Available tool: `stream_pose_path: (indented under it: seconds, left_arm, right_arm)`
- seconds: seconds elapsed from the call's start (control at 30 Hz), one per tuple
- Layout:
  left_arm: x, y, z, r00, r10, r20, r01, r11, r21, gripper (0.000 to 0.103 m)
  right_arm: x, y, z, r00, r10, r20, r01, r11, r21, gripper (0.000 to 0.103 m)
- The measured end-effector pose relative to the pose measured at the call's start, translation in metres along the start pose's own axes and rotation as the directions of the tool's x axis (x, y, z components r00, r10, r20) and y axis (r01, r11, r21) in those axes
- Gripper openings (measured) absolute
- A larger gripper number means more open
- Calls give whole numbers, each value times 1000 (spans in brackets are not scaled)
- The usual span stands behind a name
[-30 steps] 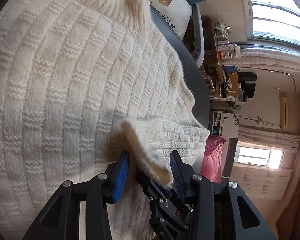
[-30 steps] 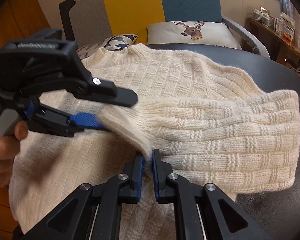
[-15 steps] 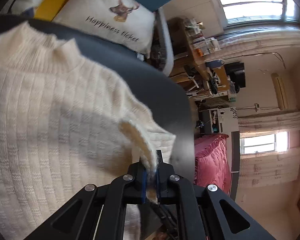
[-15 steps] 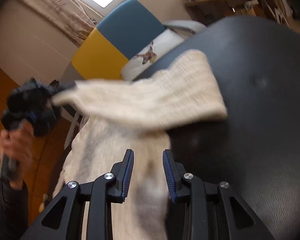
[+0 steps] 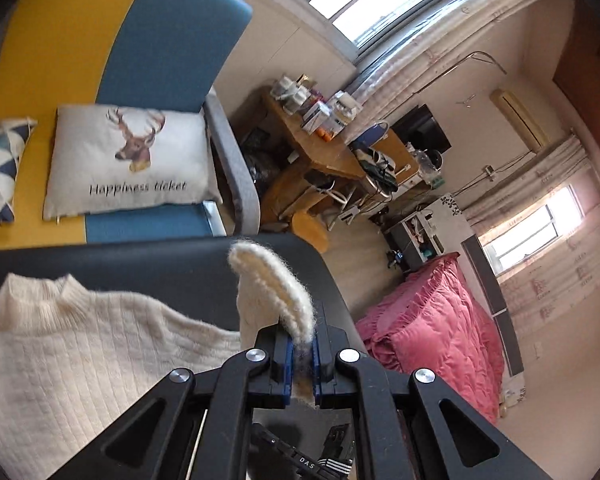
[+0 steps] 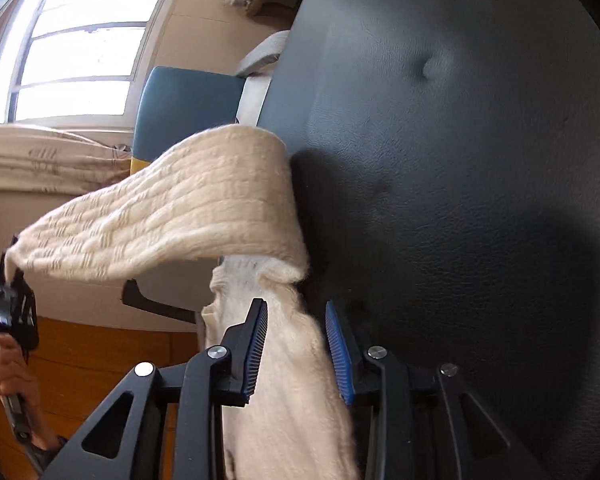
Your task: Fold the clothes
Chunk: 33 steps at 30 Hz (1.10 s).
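Observation:
A cream knit sweater (image 5: 80, 360) lies on a round dark padded surface (image 5: 140, 268). My left gripper (image 5: 302, 356) is shut on the cuff of its sleeve (image 5: 276, 284) and holds it raised. In the right wrist view the sleeve (image 6: 180, 208) stretches up and left to the left gripper (image 6: 4, 304) in a hand. My right gripper (image 6: 296, 344) is open, its jaws either side of the sweater's edge (image 6: 288, 380) where the sleeve joins, on the dark surface (image 6: 460, 200).
A yellow and blue sofa (image 5: 172, 48) with a deer cushion (image 5: 128, 164) stands behind the surface. To the right are a cluttered wooden desk (image 5: 320, 148) and a bed with a pink quilt (image 5: 432, 320). The surface's edge (image 5: 332, 280) is close to my left gripper.
My left gripper closed on the sleeve cuff and lifted it up and away. My right gripper let go of the sleeve, opened, and now straddles the sweater's edge.

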<state>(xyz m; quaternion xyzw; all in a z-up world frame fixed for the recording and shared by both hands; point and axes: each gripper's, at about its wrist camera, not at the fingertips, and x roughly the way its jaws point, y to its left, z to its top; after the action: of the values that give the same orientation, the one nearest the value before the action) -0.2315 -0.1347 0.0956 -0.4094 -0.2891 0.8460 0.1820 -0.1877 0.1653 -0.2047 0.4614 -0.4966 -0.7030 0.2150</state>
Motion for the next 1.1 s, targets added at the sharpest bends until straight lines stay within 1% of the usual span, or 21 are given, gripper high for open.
stream_pose_path:
  seconds: [0.07, 0.13, 0.27, 0.43, 0.53, 0.63, 0.77, 0.83, 0.9, 1.0, 1.1]
  left_arm:
    - [-5, 0, 5, 1000, 6, 10, -6, 1000, 9, 7]
    - [-10, 3, 9, 1000, 13, 17, -13, 1000, 15, 7]
    - [-22, 12, 14, 999, -4, 38, 4, 1000, 5, 7]
    - [-42, 21, 13, 997, -29, 68, 27, 999, 24, 7]
    - [-52, 31, 11, 996, -31, 81, 29, 999, 26, 7]
    - [-64, 50, 4, 995, -38, 96, 37, 999, 13, 7]
    - [-84, 89, -19, 993, -37, 114, 39, 999, -13, 7]
    - [-91, 117, -37, 993, -6, 118, 10, 999, -39, 7]
    - [-92, 148, -55, 994, 20, 103, -11, 996, -85, 7]
    - [-86, 201, -80, 994, 81, 67, -67, 981, -183, 7]
    - [-75, 250, -111, 992, 128, 19, -118, 952, -281, 7]
  right_arm:
    - [6, 5, 0, 1000, 3, 1, -3, 1000, -3, 32]
    - [13, 11, 0, 1000, -13, 11, 13, 1000, -9, 32]
    - [25, 15, 7, 998, -47, 50, 46, 999, 4, 33]
    - [37, 17, 16, 991, -88, 96, 86, 996, 23, 33]
    - [43, 27, 21, 983, -138, 118, 142, 989, -31, 33]
    - [44, 32, 19, 976, -180, 126, 191, 978, -85, 33]
    - [45, 37, 15, 963, -230, 139, 250, 956, -153, 32]
    - [46, 40, 13, 956, -254, 147, 279, 942, -187, 32]
    - [46, 42, 11, 948, -278, 156, 307, 926, -220, 31]
    - [47, 46, 8, 935, -312, 171, 349, 898, -269, 31]
    - [49, 50, 4, 921, -344, 184, 387, 864, -320, 31]
